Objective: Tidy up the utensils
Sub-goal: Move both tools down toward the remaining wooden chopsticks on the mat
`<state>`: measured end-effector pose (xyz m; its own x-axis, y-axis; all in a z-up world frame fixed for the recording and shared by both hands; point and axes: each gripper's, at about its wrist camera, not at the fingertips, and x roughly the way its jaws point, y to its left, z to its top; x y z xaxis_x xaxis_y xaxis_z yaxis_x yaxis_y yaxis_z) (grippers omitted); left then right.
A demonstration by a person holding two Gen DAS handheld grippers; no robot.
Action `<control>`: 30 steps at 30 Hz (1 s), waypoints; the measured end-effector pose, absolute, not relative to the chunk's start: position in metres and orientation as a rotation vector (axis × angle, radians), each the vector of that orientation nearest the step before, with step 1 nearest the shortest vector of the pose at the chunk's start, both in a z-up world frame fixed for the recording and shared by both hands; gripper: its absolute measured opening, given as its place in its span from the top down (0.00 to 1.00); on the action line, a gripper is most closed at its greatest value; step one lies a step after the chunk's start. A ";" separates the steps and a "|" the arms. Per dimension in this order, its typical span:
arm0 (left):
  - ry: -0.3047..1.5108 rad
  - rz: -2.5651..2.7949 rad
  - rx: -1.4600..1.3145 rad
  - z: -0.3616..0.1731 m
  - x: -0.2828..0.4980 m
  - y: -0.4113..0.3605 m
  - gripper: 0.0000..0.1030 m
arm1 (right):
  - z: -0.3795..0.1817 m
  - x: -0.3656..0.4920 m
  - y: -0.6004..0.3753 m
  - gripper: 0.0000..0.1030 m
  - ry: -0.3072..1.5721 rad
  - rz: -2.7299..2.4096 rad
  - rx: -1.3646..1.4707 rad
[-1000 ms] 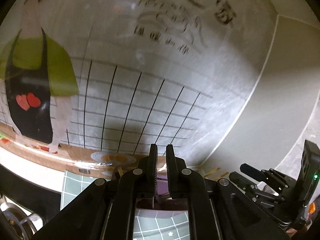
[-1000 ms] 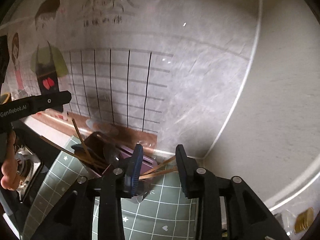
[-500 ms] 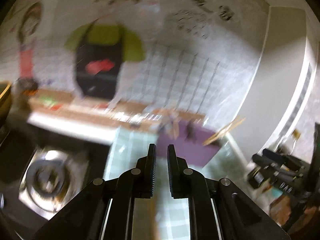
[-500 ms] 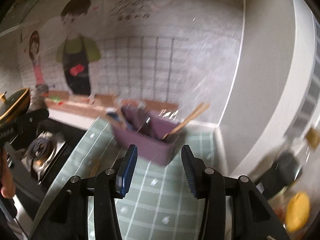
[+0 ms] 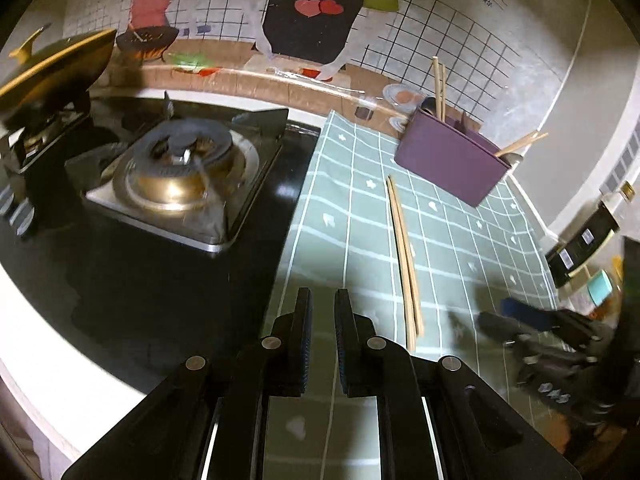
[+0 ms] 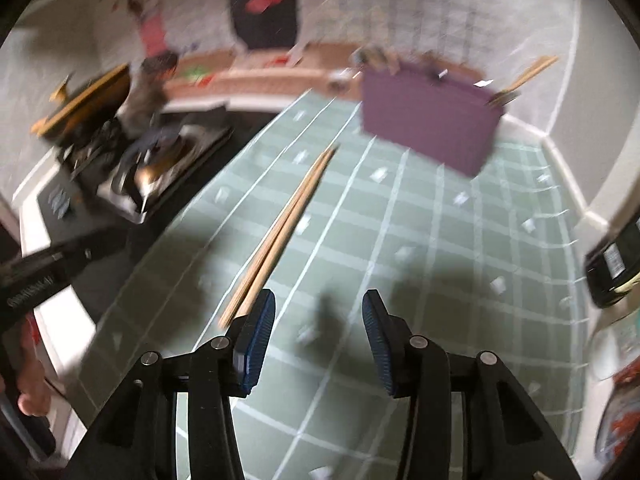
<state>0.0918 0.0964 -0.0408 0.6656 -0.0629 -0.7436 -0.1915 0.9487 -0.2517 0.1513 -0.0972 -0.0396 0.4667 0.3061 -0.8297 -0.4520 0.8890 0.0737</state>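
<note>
A pair of wooden chopsticks (image 5: 404,256) lies side by side on the green checked mat (image 5: 360,220), pointing toward the purple utensil holder (image 5: 448,160) at the back. More chopsticks (image 5: 440,88) stand in that holder. My left gripper (image 5: 322,312) hovers over the mat's left edge, left of the pair, with only a narrow gap between its jaws and nothing in it. My right gripper (image 6: 318,324) is above the mat; its jaws are wide apart, closing, and empty. The chopsticks (image 6: 280,232) end just beside its left finger. The holder (image 6: 428,120) looks blurred.
A gas burner (image 5: 180,160) sits in the black hob left of the mat, with a gold-lidded pot (image 5: 52,72) behind it. Dark boxes and bottles (image 5: 580,248) crowd the right edge by the wall corner. A hand (image 6: 28,384) holds the left tool.
Both views have swung down and back from the wall and holder to the counter. The chopsticks on the mat have come into view. The right jaws stand a little wider.
</note>
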 end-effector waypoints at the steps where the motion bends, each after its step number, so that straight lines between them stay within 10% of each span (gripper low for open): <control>1: 0.837 0.074 -0.321 -0.044 0.085 0.096 0.86 | -0.046 0.147 -0.093 0.62 0.993 0.479 -0.166; 10: 0.830 0.147 -0.289 -0.050 0.064 0.103 0.68 | -0.071 0.140 -0.068 0.76 1.051 0.541 -0.140; 28: 0.850 0.056 -0.353 -0.053 0.064 0.096 0.65 | -0.081 0.150 -0.041 0.79 1.012 0.461 -0.245; 30: 0.856 0.044 -0.348 -0.054 0.065 0.091 0.65 | -0.081 0.148 -0.041 0.91 1.001 0.474 -0.259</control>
